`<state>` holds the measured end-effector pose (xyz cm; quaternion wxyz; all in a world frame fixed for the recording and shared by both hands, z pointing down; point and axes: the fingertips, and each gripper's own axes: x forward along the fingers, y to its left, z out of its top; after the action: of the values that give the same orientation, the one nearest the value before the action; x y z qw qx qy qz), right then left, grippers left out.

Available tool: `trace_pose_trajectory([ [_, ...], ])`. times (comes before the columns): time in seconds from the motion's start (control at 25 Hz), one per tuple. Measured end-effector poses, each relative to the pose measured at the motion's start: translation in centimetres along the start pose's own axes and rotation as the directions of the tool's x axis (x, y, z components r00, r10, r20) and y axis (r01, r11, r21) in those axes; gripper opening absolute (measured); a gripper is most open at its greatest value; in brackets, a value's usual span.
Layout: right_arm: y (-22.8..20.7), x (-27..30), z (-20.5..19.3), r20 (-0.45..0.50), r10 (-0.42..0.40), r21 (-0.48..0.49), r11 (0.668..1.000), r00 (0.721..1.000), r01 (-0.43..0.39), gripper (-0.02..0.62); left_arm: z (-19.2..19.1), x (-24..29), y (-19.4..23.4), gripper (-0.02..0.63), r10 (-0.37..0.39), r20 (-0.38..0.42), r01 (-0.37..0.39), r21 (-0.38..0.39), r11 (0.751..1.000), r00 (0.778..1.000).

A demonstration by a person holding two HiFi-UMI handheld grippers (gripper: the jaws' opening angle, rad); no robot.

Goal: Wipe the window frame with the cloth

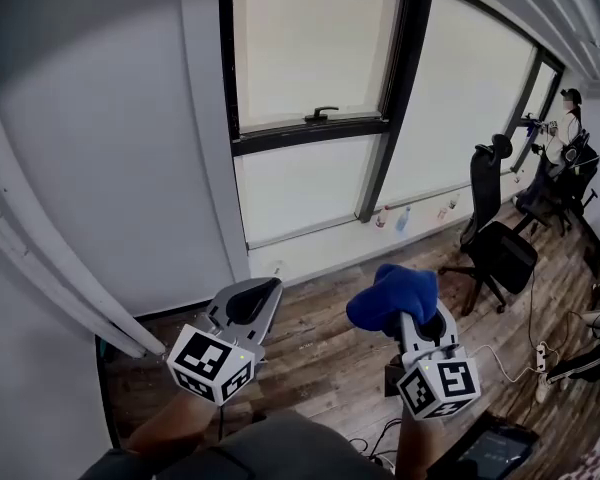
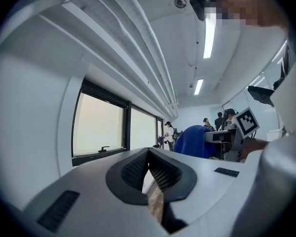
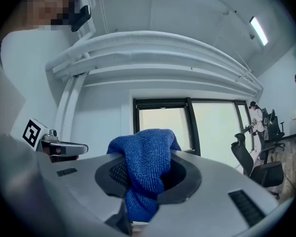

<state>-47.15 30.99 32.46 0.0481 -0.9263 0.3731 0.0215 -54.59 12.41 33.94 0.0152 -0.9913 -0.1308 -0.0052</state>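
Observation:
The window frame [image 1: 310, 135] is black, with a handle [image 1: 320, 115] on its middle bar, set in the white wall ahead. My right gripper [image 1: 404, 310] is shut on a blue cloth [image 1: 390, 293] that bunches over its tip, well short of the wall. In the right gripper view the cloth [image 3: 145, 164] hangs between the jaws of the gripper [image 3: 147, 177], and the window frame [image 3: 187, 120] stands beyond. My left gripper [image 1: 252, 301] is shut with nothing in it, to the left of the right one. Its view shows the gripper's [image 2: 149, 156] pads meeting and the window frame [image 2: 127, 130] further off.
Black office chairs [image 1: 495, 238] stand on the wood floor at the right. A person [image 1: 570, 118] stands far off by the windows. Small bottles [image 1: 402, 218] sit along the wall's base. Cables and a power strip [image 1: 540, 358] lie at the lower right. White pipes [image 1: 40, 258] cross the left wall.

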Motion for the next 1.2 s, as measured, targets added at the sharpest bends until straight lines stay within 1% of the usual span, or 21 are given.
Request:
trace_pose_trajectory([
  [0.28, 1.7, 1.1, 0.0, 0.005, 0.015, 0.020, 1.000, 1.000, -0.015, 0.118, -0.1, -0.5, 1.5, 0.008, -0.003, 0.007, 0.003, -0.009, 1.000, 1.000],
  [0.44, 2.6, 2.1, -0.3, -0.001, -0.010, 0.023, 1.000, 1.000, 0.010, 0.119, -0.4, -0.8, 3.1, 0.008, -0.015, 0.010, 0.016, -0.024, 1.000, 1.000],
  [0.76, 3.9, 4.4, -1.7, -0.015, -0.055, 0.020, 0.998, 0.998, 0.055, 0.120, -1.7, 0.1, 5.8, 0.008, -0.070, 0.019, 0.071, -0.041, 0.997, 0.997],
  [1.0, 1.7, 7.3, -2.1, -0.002, -0.051, 0.025, 0.998, 0.999, 0.051, 0.120, -1.7, 3.2, 7.1, 0.008, -0.061, 0.021, 0.062, -0.025, 0.998, 0.998],
  [1.2, -2.0, 10.8, -2.1, 0.014, -0.035, 0.044, 0.998, 0.999, 0.035, 0.120, -1.4, 7.3, 8.2, 0.008, -0.028, 0.014, 0.029, -0.007, 1.000, 0.999],
])
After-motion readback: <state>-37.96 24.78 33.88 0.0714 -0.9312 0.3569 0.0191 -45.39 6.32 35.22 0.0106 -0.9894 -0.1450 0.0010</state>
